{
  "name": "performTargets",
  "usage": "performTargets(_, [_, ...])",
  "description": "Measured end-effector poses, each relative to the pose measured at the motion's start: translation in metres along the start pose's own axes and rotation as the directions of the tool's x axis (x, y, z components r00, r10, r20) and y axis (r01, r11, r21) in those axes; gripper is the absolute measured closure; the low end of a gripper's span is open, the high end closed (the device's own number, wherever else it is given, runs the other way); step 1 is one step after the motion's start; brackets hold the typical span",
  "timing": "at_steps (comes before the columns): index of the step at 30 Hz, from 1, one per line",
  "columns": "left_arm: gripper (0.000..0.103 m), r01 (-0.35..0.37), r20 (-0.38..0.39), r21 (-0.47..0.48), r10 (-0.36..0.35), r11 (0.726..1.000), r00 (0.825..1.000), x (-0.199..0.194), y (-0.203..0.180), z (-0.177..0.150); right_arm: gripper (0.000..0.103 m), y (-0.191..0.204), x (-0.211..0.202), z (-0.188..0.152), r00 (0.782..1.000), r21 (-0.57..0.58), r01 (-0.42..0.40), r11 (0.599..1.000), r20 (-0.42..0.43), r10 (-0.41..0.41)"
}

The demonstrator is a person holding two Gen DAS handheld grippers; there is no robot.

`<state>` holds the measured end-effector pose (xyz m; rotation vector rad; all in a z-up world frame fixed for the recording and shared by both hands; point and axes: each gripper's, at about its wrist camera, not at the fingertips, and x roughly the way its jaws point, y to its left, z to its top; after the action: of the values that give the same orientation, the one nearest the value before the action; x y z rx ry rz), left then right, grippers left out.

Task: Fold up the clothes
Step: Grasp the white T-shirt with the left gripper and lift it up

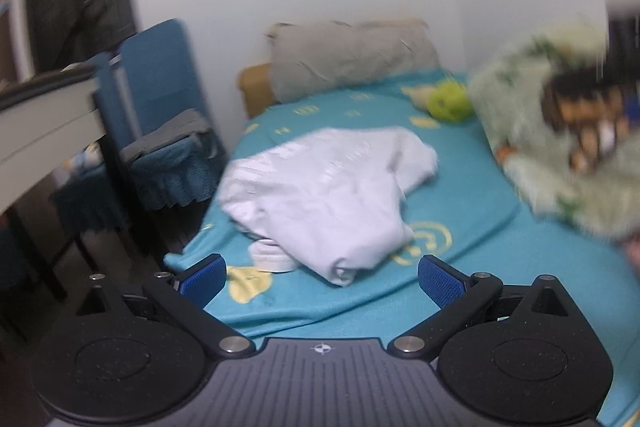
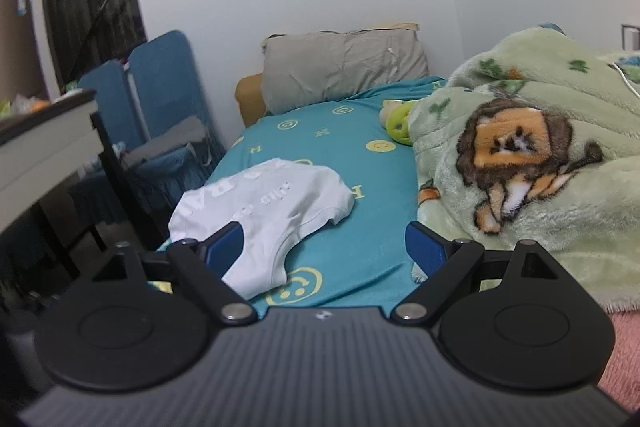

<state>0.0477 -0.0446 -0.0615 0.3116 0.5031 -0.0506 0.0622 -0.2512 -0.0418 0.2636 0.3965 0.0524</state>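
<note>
A crumpled white T-shirt lies on the teal bed sheet, near the bed's left edge. The left wrist view is blurred. My left gripper hovers just short of the shirt's near end, open, with nothing between its blue pads. In the right wrist view the same white T-shirt lies left of centre on the sheet. My right gripper is open above the sheet; its left pad stands in front of the shirt's near part, and nothing is gripped.
A green lion-print blanket is heaped along the bed's right side. A grey pillow leans at the head, with a yellow-green plush toy beside it. A blue-covered chair and a desk stand left of the bed.
</note>
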Motion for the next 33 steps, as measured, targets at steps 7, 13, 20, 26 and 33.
performTargets(7, [0.004, 0.017, -0.039, 0.255, -0.007, 0.967, 0.999, 0.075, -0.040, 0.008, 0.014, -0.030, 0.013, -0.002, 0.994, 0.113, 0.097, 0.989, -0.068, -0.090])
performTargets(13, [0.019, 0.065, -0.029, 0.434, -0.058, 0.899, 0.998, 0.129, -0.066, 0.003, 0.014, -0.040, 0.032, 0.001, 0.992, 0.143, 0.129, 0.981, -0.032, -0.125])
performTargets(20, [0.059, 0.057, 0.090, 0.482, -0.114, 0.874, 0.989, 0.161, -0.055, 0.000, 0.014, -0.041, 0.075, -0.010, 0.989, 0.107, 0.131, 0.986, -0.083, -0.123])
performTargets(26, [0.097, 0.113, 0.124, 0.334, -0.162, 0.936, 0.979, 0.134, -0.027, 0.014, 0.014, -0.040, 0.083, -0.016, 0.985, 0.089, 0.156, 0.984, -0.086, -0.148])
performTargets(33, [0.099, 0.153, 0.266, 0.112, -0.178, 0.982, 0.947, 0.032, 0.019, 0.046, 0.014, -0.033, 0.066, -0.014, 0.990, 0.077, 0.134, 0.988, -0.048, -0.130])
